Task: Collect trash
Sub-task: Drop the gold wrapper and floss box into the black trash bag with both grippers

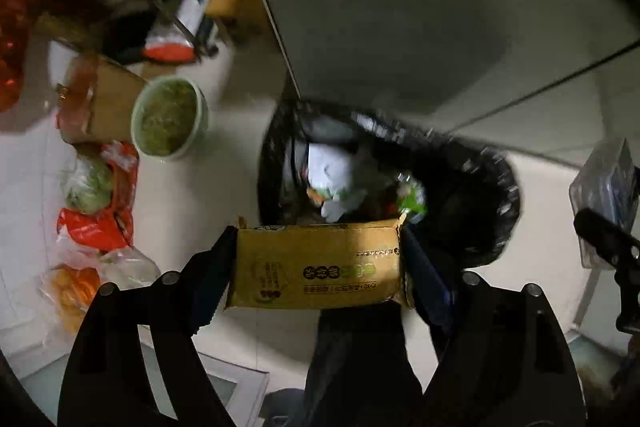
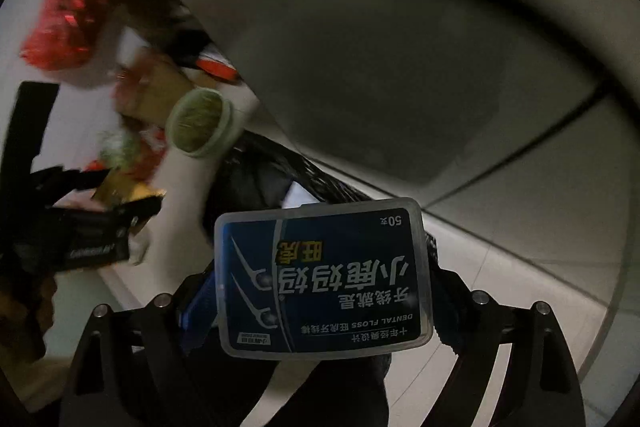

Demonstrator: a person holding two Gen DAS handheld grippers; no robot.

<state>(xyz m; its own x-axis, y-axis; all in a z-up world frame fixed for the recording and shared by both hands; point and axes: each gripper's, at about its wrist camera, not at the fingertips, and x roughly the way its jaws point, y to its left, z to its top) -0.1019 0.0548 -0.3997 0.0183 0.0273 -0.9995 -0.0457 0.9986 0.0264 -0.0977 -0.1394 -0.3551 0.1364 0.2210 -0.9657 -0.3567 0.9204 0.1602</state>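
Left tool (image 1: 318, 263) clamps yellow box (image 1: 316, 263) over bin rim (image 1: 500, 187); right tool (image 2: 324, 279) clamps floss case (image 2: 324, 279).

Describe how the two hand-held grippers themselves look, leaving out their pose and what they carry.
Both look alike. The left hand-held gripper has glossy black angular linkage arms with silver round pins at the joints and blue pads on its fingers. The right hand-held gripper shows the same black arms, silver pins and blue pads. No cables or sleeves show.

Pretty dim in both views, with a soft pool of light on the pale floor (image 1: 192, 195) and heavy dark vignetting at the fisheye corners. Motion blur smears the red bags (image 2: 60, 23) and green bowl (image 2: 200, 123), while the floss box (image 2: 320, 279) stays sharp and faintly glary.
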